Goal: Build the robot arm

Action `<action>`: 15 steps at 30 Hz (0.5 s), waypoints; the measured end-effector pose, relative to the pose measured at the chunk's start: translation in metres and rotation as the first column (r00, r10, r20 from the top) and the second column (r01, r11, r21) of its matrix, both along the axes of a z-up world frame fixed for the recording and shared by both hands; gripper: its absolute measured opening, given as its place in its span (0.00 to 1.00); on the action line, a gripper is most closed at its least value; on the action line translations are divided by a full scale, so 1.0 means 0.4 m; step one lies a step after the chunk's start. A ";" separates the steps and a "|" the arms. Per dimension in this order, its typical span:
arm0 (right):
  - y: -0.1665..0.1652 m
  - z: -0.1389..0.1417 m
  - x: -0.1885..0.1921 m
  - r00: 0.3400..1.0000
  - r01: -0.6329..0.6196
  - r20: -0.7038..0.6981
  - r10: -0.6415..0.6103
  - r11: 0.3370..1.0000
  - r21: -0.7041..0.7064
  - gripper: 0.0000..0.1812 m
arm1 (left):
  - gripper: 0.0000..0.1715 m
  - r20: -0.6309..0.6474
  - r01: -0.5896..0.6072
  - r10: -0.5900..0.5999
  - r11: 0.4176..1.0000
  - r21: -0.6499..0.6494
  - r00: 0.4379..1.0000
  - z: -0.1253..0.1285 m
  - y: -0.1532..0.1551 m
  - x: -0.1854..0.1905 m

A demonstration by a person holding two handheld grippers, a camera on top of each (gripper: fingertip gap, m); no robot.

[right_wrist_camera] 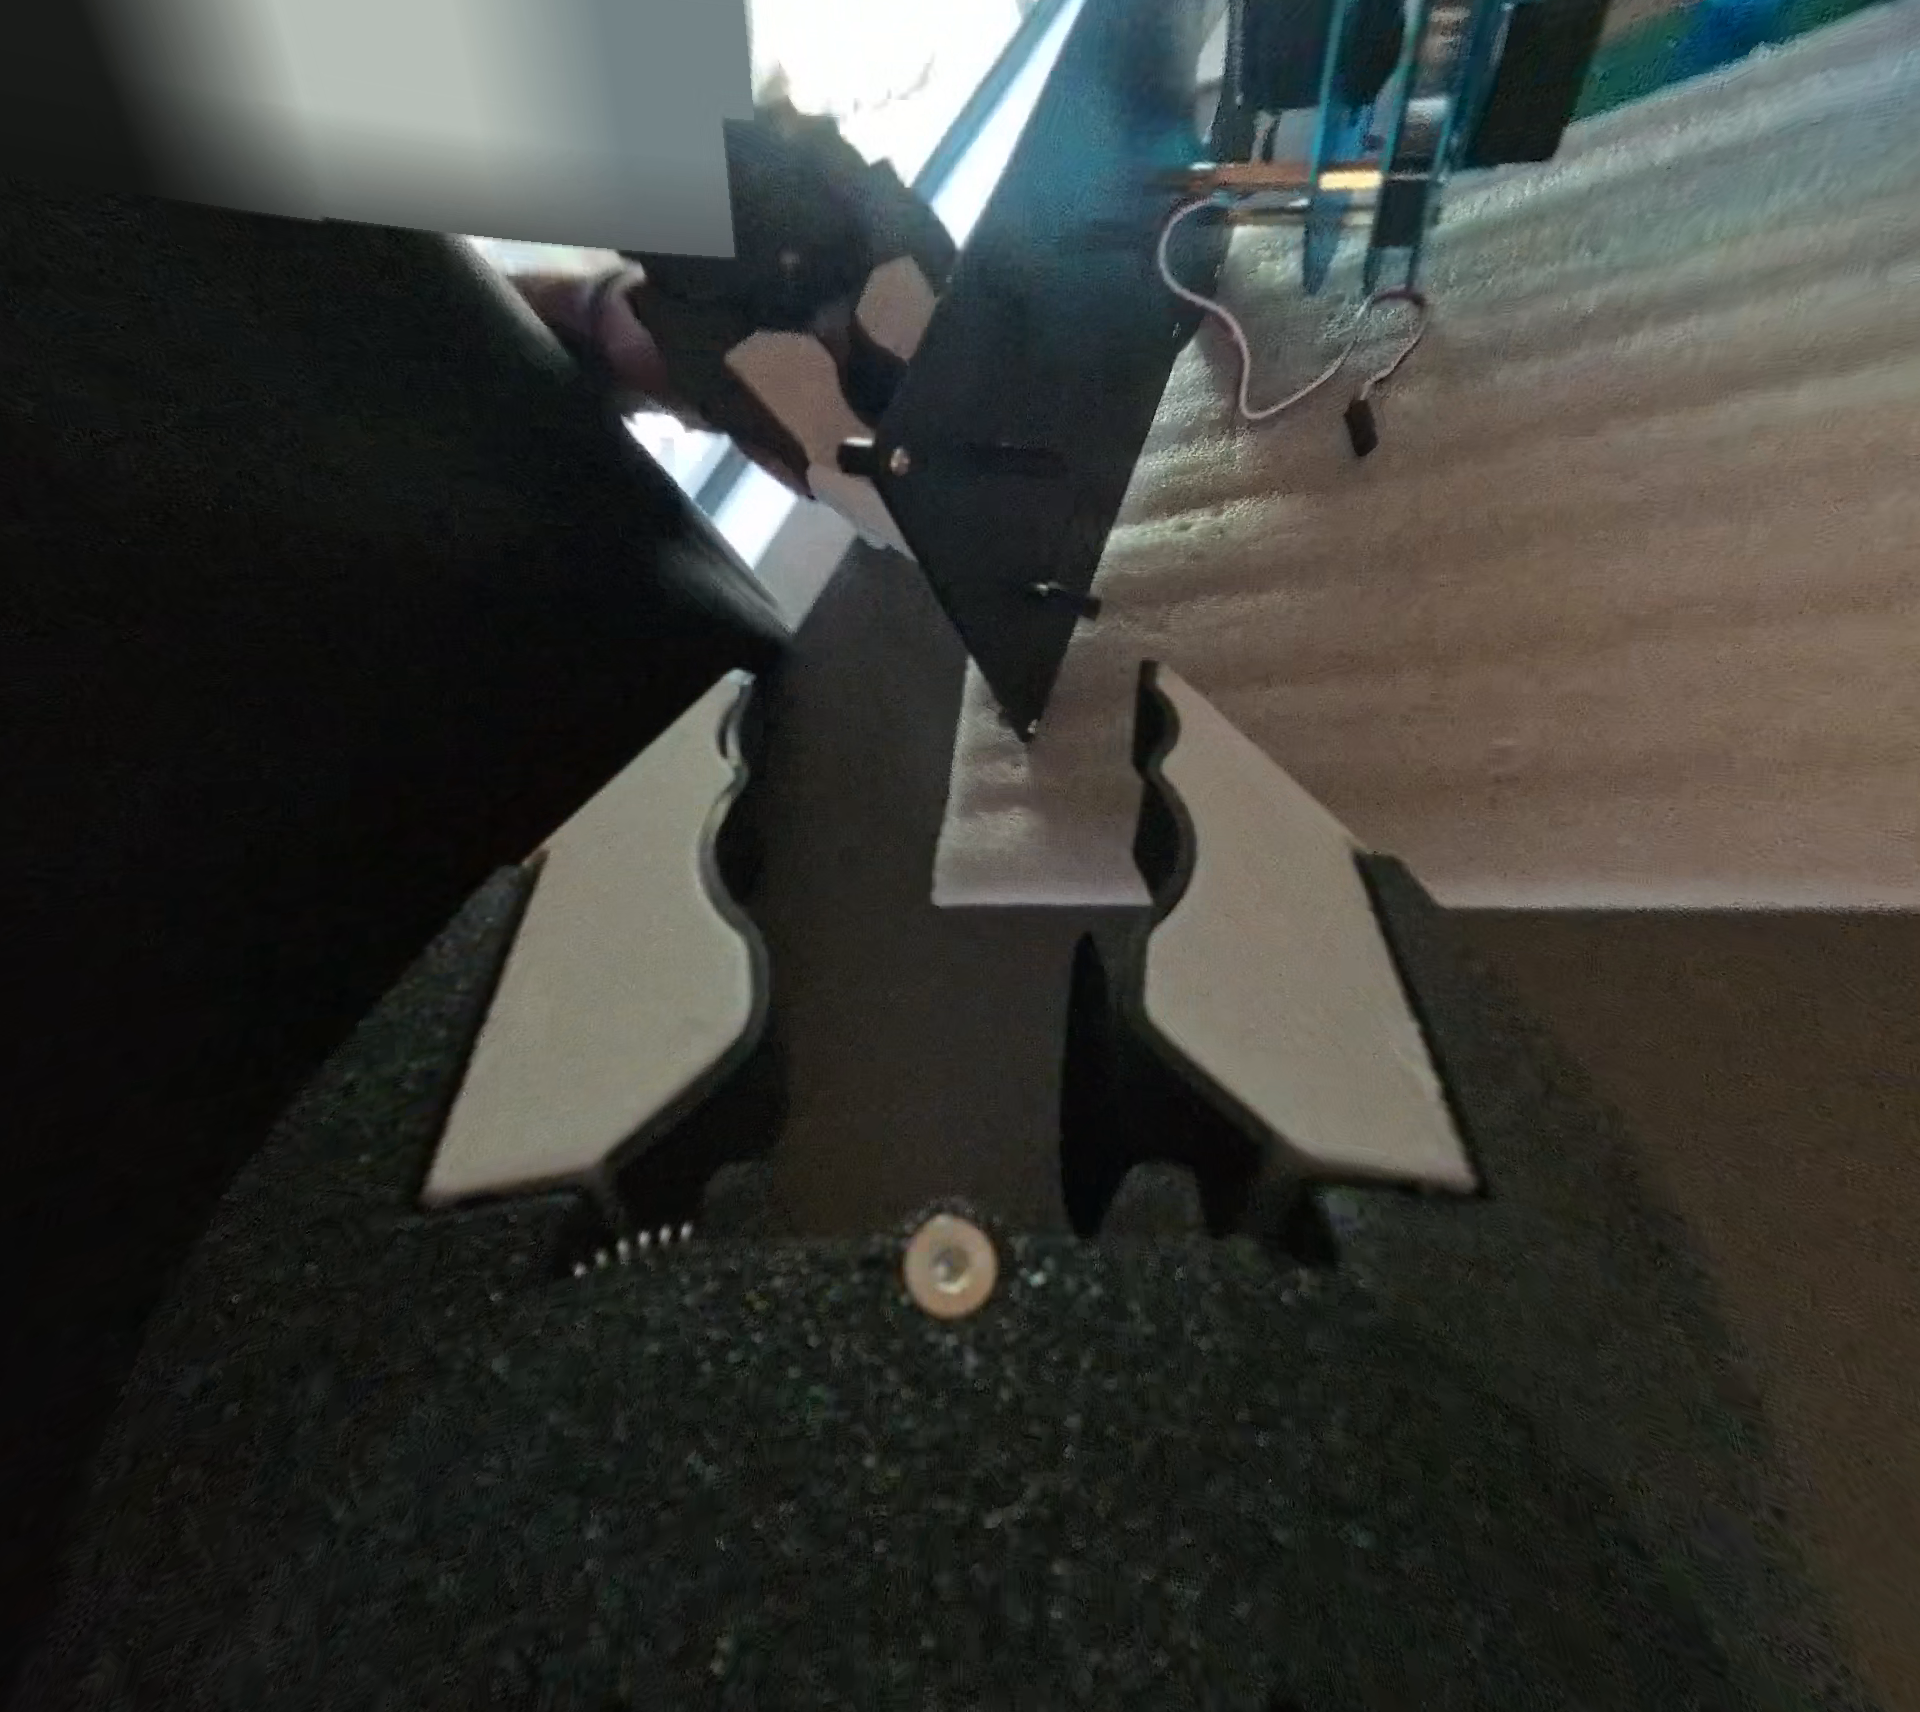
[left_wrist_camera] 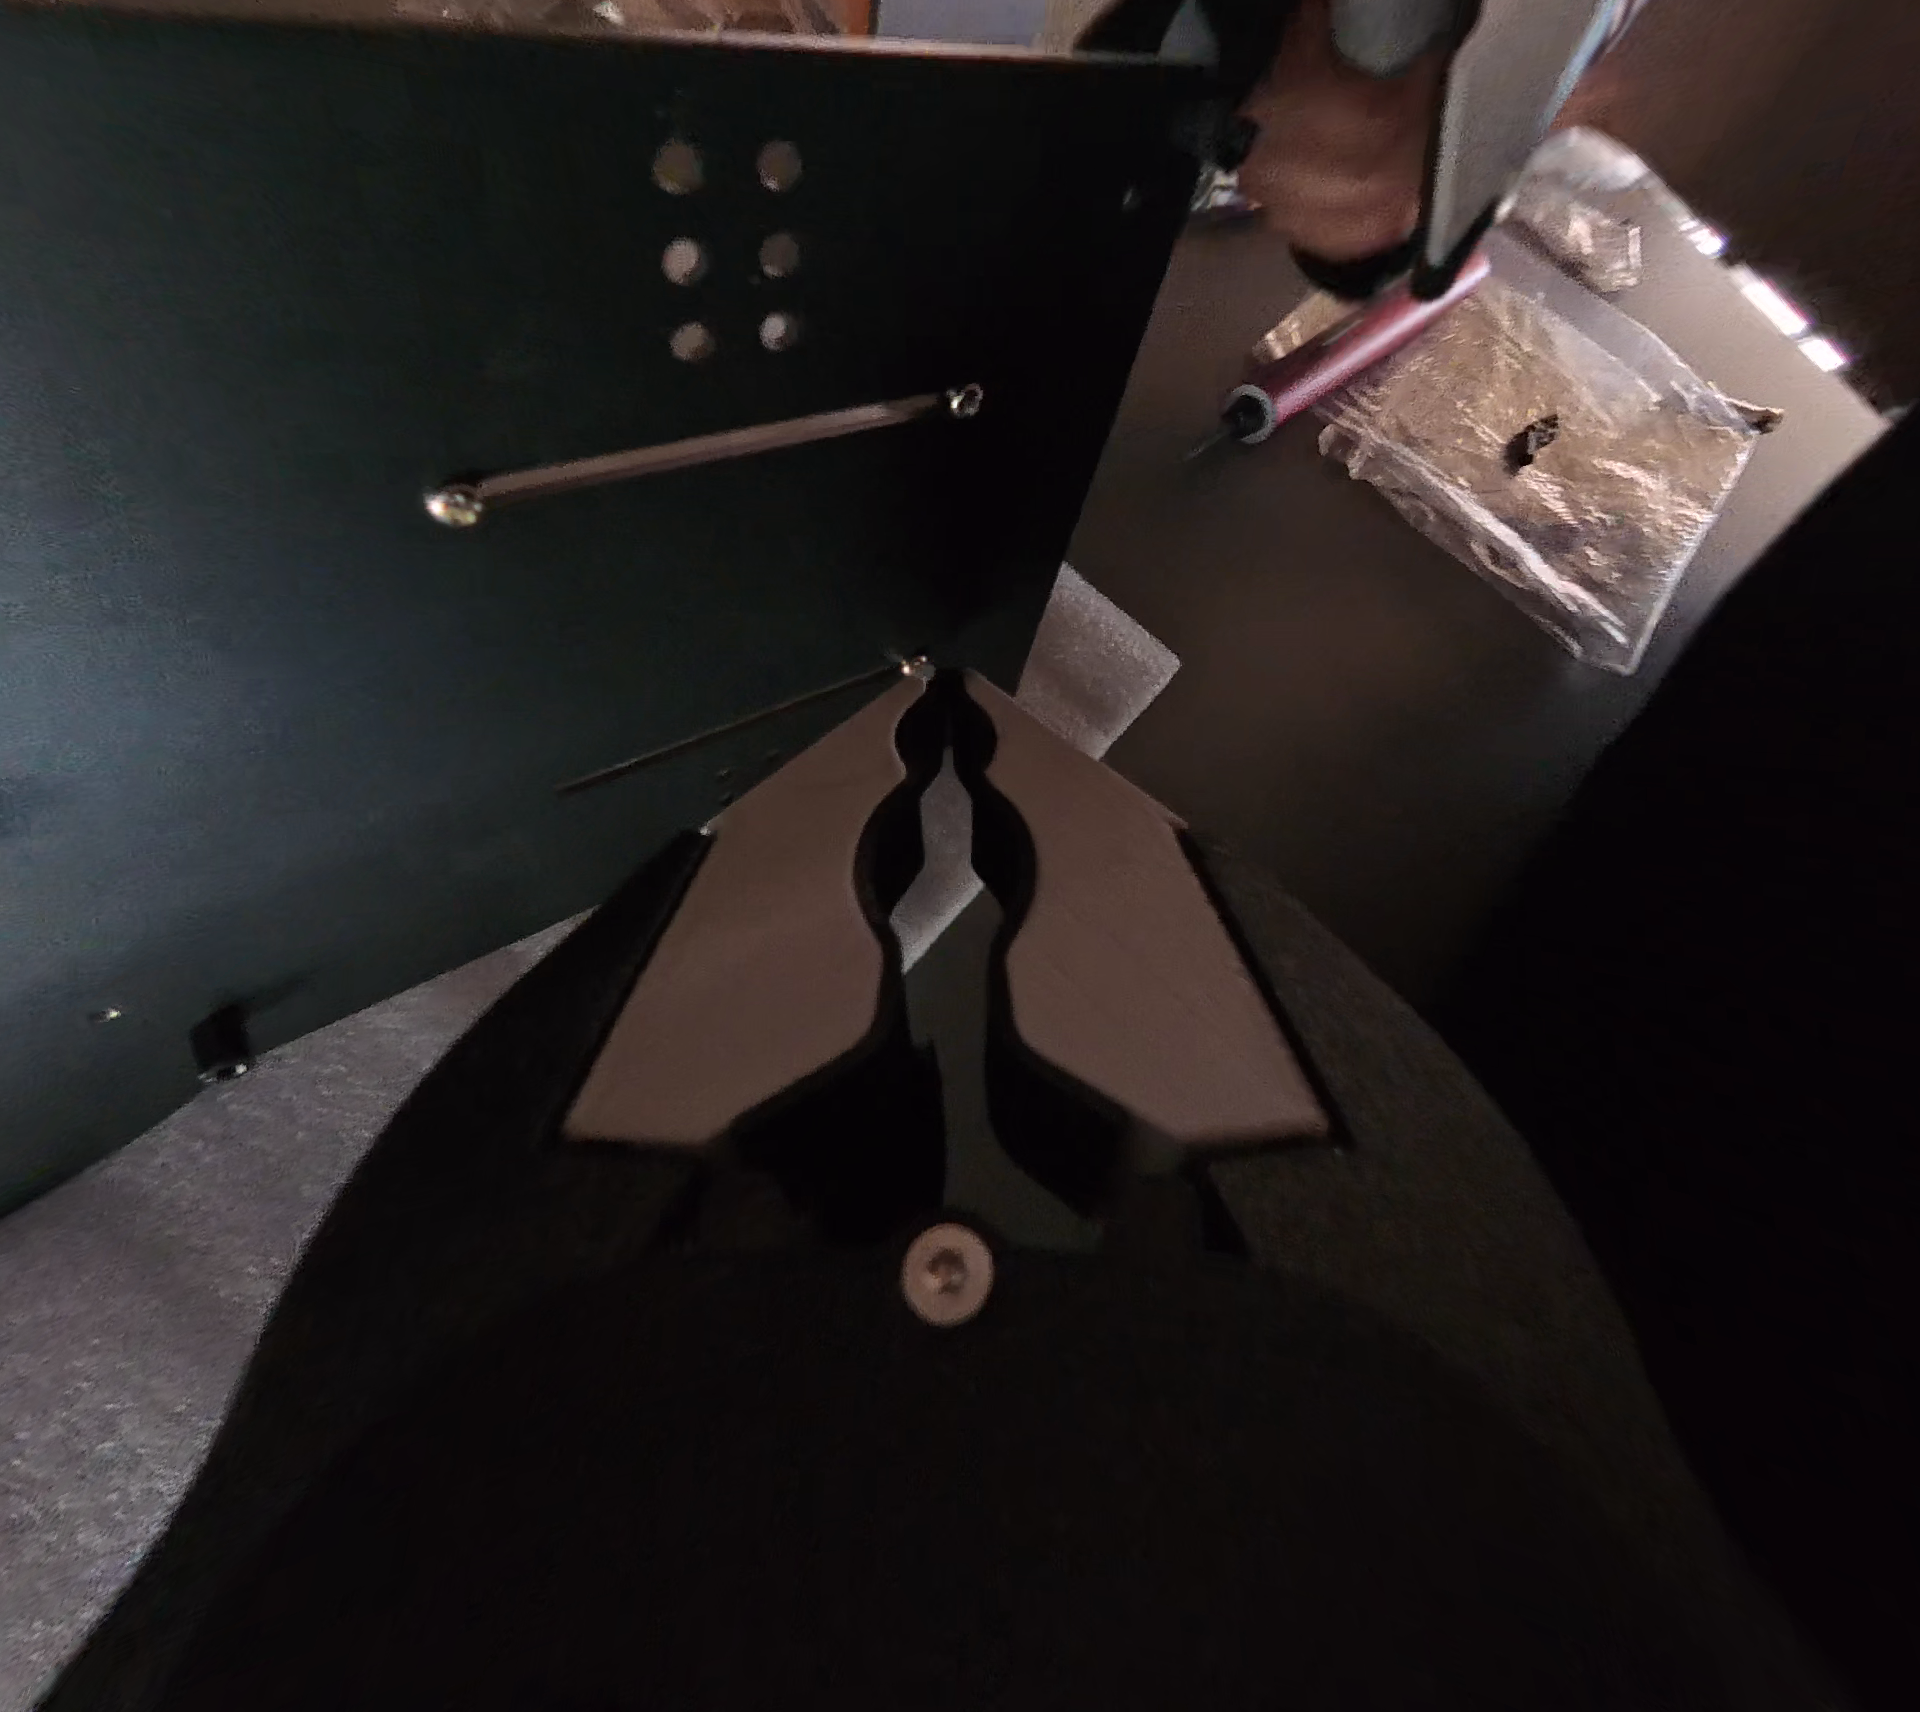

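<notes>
On the grey foam mat [left_wrist_camera: 125,1299] by your left side, you are pinching the lower corner of a flat black metal plate with round holes and long slots [left_wrist_camera: 436,415]. Your left gripper [left_wrist_camera: 948,706] is squeezing almost all the way together, with its tips biting just the thin edge of the plate. That plate is standing tilted up, with its far part leaning over the mat, and its low corner is sitting just above a small white foam strip [left_wrist_camera: 1101,675]. Your right gripper [right_wrist_camera: 940,717] is hanging wide apart and is holding nothing; the plate's pointy bottom corner [right_wrist_camera: 1023,706] is sitting between its two fingers without touching them. Since only a tiny bit of the plate is being gripped, I think it could swing or slip out and fall flat. If you are closing the right side too fast, you could be bumping the plate and knocking it loose. A dark red stick-shaped tool [left_wrist_camera: 1351,363] and a clear plastic bag of small parts [left_wrist_camera: 1538,457] are lying on the brown table [left_wrist_camera: 1299,623] close by, so a falling plate could be hitting them.
</notes>
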State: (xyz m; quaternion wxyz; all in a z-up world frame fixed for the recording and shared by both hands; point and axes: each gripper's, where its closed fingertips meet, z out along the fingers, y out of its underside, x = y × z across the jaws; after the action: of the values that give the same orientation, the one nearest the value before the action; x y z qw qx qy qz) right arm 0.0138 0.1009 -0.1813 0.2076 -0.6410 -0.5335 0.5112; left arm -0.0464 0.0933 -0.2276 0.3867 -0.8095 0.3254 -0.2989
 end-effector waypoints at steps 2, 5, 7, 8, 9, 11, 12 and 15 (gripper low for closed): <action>0.006 -0.015 -0.008 0.992 -0.123 0.009 0.124 0.973 0.193 0.41 | 0.00 -0.019 -0.005 0.005 1.000 0.007 1.000 -0.006 0.002 0.002; 0.039 -0.053 -0.032 0.973 -0.228 0.064 0.221 0.892 0.391 0.35 | 0.00 -0.030 -0.003 0.003 1.000 0.012 1.000 -0.005 0.003 0.002; 0.017 -0.065 -0.050 0.932 -0.354 0.076 0.355 0.844 0.402 0.32 | 0.00 -0.049 -0.004 0.005 1.000 0.022 0.999 -0.004 0.004 -0.001; 0.006 -0.077 -0.059 0.900 -0.425 0.098 0.424 0.810 0.404 0.31 | 0.00 -0.053 0.000 0.001 1.000 0.025 0.999 -0.005 0.004 0.000; 0.002 -0.087 -0.066 0.872 -0.479 0.135 0.470 0.768 0.425 0.31 | 0.00 -0.055 0.008 -0.007 1.000 0.024 0.998 -0.005 0.004 0.001; 0.000 -0.075 -0.103 0.849 -0.493 0.109 0.516 0.704 0.512 0.28 | 0.00 -0.058 0.032 -0.031 0.999 0.011 0.998 -0.005 0.003 0.000; 0.002 -0.076 -0.117 0.840 -0.504 0.112 0.531 0.686 0.525 0.22 | 0.00 -0.060 0.045 -0.044 0.999 0.005 0.997 -0.004 0.003 0.000; -0.003 -0.104 -0.129 0.788 -0.577 0.164 0.593 0.620 0.531 0.23 | 0.00 -0.062 0.075 -0.075 0.997 -0.001 0.995 -0.004 0.003 0.001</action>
State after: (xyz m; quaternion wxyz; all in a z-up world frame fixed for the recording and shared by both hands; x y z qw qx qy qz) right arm -0.0379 0.0996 -0.2228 0.2138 -0.3363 -0.8341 0.3814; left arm -0.0460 0.0946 -0.2293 0.3657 -0.8053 0.3673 -0.2879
